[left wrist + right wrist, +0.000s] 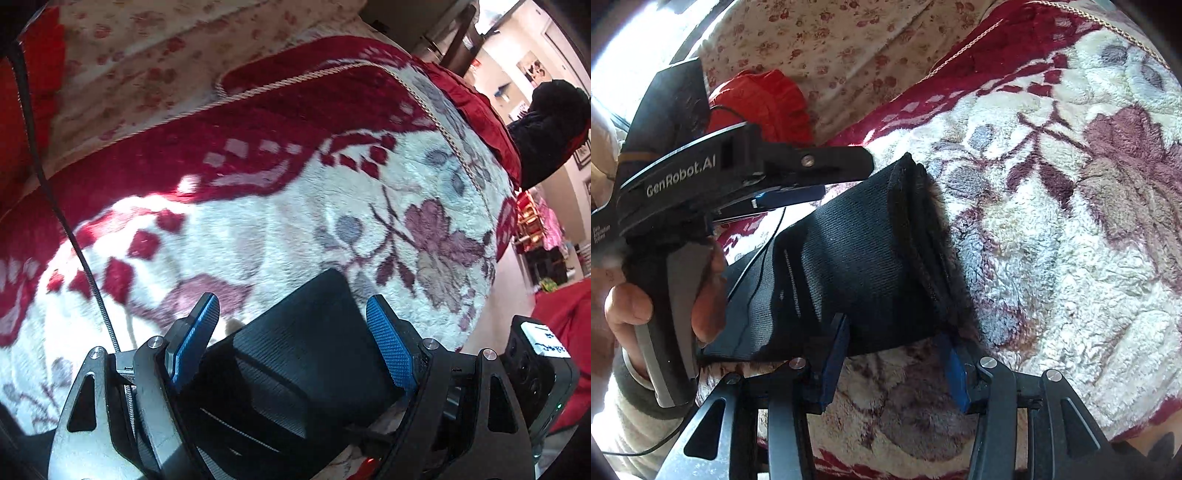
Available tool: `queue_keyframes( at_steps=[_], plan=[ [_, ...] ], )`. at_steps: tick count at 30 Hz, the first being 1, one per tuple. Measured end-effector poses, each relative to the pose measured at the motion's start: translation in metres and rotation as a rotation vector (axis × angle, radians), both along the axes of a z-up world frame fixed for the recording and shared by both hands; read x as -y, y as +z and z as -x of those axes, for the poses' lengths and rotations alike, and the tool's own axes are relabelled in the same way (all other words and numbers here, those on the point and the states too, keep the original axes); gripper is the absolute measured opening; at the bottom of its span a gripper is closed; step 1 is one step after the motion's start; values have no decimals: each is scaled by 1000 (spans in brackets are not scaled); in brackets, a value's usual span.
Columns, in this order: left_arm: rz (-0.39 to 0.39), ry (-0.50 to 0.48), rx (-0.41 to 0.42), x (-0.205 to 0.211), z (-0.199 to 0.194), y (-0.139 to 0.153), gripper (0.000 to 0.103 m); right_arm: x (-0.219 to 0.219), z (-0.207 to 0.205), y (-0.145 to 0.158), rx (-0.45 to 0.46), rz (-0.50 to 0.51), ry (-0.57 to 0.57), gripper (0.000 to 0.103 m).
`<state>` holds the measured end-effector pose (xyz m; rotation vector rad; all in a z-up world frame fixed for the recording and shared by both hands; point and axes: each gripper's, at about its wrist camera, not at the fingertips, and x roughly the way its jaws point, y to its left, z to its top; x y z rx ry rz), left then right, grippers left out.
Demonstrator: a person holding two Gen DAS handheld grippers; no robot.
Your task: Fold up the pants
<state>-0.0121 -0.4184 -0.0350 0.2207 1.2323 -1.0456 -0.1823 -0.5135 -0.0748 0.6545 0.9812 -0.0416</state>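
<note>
The black pants (857, 258) lie folded into a compact bundle on a fleece blanket, with a fuzzy lining showing at the far edge. In the left wrist view the bundle (295, 354) lies between and below my open blue-padded fingers. My left gripper (295, 317) is open over it; it also shows from the side in the right wrist view (798, 184), held in a hand just above the bundle's far left edge. My right gripper (890, 354) is open at the bundle's near edge, with one finger on each side of the corner.
The white and red floral blanket (258, 229) covers the bed. A pale flowered sheet (849, 44) and a red knit garment (764, 103) lie behind. The bed's right edge (506, 221) drops to the room, with a dark coat (550, 125) beyond. A thin cable (66, 229) hangs at the left.
</note>
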Motion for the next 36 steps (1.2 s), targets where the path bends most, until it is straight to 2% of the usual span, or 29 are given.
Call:
queue_keyframes(
  at_steps=[4,8,10,12,14,16,19,25,31,36],
  plan=[
    [-14,-79,-20,14,9,-13,80,7,-4,-4,22,-51,-38,47],
    [-15,-93,27,18,11,-24,52,14,-3,-7,51,-90,-73,47],
    [0,-88,30,16,9,-23,38,20,-1,-7,63,-96,-95,33],
    [9,-94,40,15,10,-22,26,24,-1,-7,71,-93,-103,13],
    [11,-96,53,12,10,-19,19,25,-5,-5,88,-118,-100,10],
    [34,-89,33,7,7,-13,17,18,-6,4,103,-62,-80,10],
    [86,-73,17,-5,2,4,16,11,-5,20,146,-33,-59,9],
    [172,-36,72,-47,-3,56,16,-8,-4,62,254,-9,5,9],
    [235,69,112,-133,-21,100,16,-62,-21,108,345,5,164,9],
    [213,216,151,-220,-39,109,17,-119,-48,116,363,-4,311,9]
  ],
)
